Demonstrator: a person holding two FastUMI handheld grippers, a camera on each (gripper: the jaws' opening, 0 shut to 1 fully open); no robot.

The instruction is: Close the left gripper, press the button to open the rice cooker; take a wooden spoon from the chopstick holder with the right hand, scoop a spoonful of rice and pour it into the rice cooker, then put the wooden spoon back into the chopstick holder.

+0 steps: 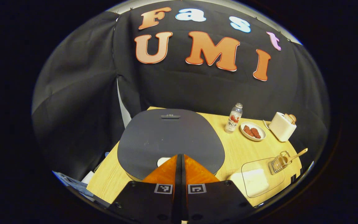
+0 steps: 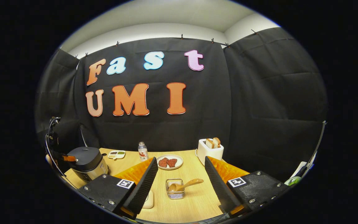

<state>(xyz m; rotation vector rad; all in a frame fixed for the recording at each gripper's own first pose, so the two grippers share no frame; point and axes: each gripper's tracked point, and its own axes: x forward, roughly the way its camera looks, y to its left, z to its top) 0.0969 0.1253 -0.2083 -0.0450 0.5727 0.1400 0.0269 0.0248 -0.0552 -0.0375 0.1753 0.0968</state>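
Left gripper view: the rice cooker (image 1: 169,140) sits at the desk's (image 1: 238,149) left end, its dark lid down and reaching close to the left and rear desk edges. The left tool (image 1: 180,161) is closed, its 2 fingers (image 1: 166,171) pressed together, tips over the front rim of the lid by a pale button (image 1: 162,161). Whether the tips touch the button cannot be told. Right of the cooker the desk surface lies bare up to a bottle (image 1: 234,118) and a plate (image 1: 253,131) of dark food, with a toaster (image 1: 282,126) at the rear right. Near the right edge a clear container of rice (image 1: 261,180) stands just beside the chopstick holder (image 1: 278,163), the wooden spoon (image 1: 295,155) leaning out of it toward the right.

Right gripper view: the rice cooker (image 2: 87,163) stands at the far left, a small sauce dish (image 2: 116,154) behind it. The right tool (image 2: 180,177) is wide open and holds nothing. The chopstick holder (image 2: 175,188) with the wooden spoon (image 2: 186,185) lies between its 2 fingers (image 2: 144,183), slightly ahead and apart from both. Bare desk (image 2: 194,199) surrounds the holder. The bottle (image 2: 142,151), plate (image 2: 169,162) and toaster (image 2: 210,151) stand well behind, near the rear edge.
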